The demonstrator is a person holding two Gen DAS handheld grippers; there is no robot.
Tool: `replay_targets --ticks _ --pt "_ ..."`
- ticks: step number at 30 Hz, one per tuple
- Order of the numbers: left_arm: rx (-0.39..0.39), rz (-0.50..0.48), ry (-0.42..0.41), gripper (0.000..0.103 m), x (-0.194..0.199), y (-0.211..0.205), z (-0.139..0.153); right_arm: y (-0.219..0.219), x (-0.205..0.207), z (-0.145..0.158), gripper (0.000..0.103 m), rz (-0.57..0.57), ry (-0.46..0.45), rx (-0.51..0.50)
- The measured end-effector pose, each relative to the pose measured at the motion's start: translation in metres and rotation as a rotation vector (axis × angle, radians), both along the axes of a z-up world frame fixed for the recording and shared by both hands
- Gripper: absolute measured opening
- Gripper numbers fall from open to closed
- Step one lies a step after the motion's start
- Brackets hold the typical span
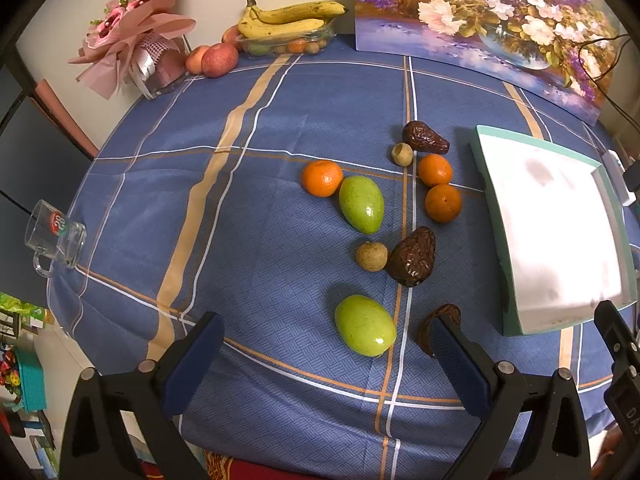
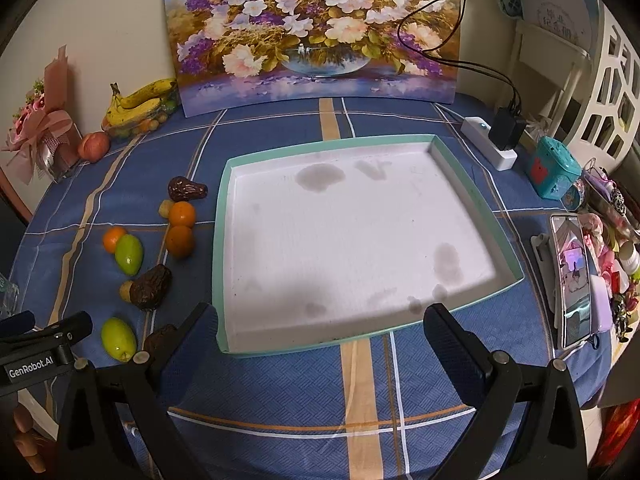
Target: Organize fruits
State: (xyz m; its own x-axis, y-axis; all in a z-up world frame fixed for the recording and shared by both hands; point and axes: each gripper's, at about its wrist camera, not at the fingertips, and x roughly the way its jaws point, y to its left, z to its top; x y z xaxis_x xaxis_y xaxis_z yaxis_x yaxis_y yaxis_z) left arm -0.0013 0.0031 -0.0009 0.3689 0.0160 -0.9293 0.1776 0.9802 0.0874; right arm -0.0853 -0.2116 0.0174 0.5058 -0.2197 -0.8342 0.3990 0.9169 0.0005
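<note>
Loose fruit lies on the blue checked cloth left of a shallow teal-rimmed white tray, which also shows in the left wrist view. There are two green fruits, three oranges, three dark brown wrinkled fruits and two small tan round ones. The tray holds no fruit. My left gripper is open and empty, just short of the near green fruit. My right gripper is open and empty at the tray's near edge.
Bananas on a clear fruit box, apples and a pink bouquet stand at the back left. A glass mug lies at the left edge. A flower painting leans behind. A power strip, phone and clutter sit right.
</note>
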Motion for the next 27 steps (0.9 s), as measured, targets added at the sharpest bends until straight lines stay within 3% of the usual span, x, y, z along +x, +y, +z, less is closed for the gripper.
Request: replay_targets --ticks 27 --pt "0.001 0.001 0.001 0.103 0.0 -0.0014 -0.0005 0.0001 0.0004 -0.0021 0.102 0.0 0.006 0.006"
